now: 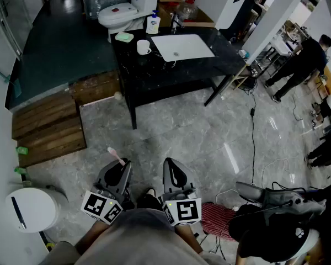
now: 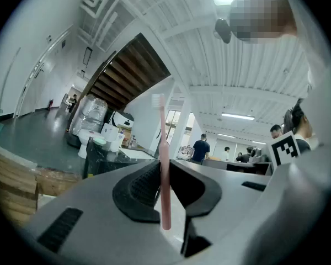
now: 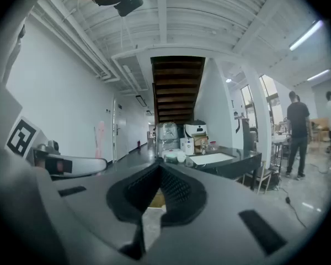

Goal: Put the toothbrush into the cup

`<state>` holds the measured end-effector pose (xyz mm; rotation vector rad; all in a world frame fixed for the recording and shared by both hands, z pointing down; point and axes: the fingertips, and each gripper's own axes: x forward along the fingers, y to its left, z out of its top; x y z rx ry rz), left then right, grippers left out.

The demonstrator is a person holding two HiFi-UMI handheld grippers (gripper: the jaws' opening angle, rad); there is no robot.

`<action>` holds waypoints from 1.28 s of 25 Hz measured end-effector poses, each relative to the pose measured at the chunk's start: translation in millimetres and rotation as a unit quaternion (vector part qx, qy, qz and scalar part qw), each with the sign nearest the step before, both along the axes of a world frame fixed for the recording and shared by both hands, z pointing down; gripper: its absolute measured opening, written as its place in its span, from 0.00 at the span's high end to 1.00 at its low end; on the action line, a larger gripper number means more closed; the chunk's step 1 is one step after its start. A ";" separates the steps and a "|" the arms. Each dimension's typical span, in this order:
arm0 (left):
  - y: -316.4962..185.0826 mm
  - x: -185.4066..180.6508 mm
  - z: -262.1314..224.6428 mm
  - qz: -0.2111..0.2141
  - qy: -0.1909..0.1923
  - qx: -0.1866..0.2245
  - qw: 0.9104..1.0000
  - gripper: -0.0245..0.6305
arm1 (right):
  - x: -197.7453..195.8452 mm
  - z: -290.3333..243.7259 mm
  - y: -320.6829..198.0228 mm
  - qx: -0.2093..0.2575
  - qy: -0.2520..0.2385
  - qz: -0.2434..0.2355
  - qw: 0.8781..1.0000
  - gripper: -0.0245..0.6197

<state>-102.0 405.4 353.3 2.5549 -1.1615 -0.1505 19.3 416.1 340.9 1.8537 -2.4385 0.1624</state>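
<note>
A pink toothbrush stands upright between the jaws of my left gripper, which is shut on its handle; the bristle head pokes out ahead of that gripper. The white cup sits far ahead on the black table, left of the white sink basin. It shows small in both gripper views. My right gripper is held beside the left one, low over the floor, its jaws shut with nothing in them.
A green soap dish and a soap bottle stand by the cup. A toilet is behind the table, and wooden steps lie left. Cables and people are at right. A white round bin is near left.
</note>
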 end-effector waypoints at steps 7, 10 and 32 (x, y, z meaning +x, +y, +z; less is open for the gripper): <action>0.9 24.1 -0.9 0.004 -0.006 0.008 1.000 0.88 | 26.4 -0.9 0.9 0.007 -0.003 0.005 1.000 0.95; 4.3 34.5 -2.3 0.003 -0.010 0.010 1.000 0.88 | 37.0 -0.5 4.1 0.007 -0.005 0.003 1.000 0.95; -45.1 44.7 -0.3 0.016 0.004 0.007 1.000 0.88 | 45.0 3.8 -41.0 0.005 -0.015 -0.004 1.000 0.95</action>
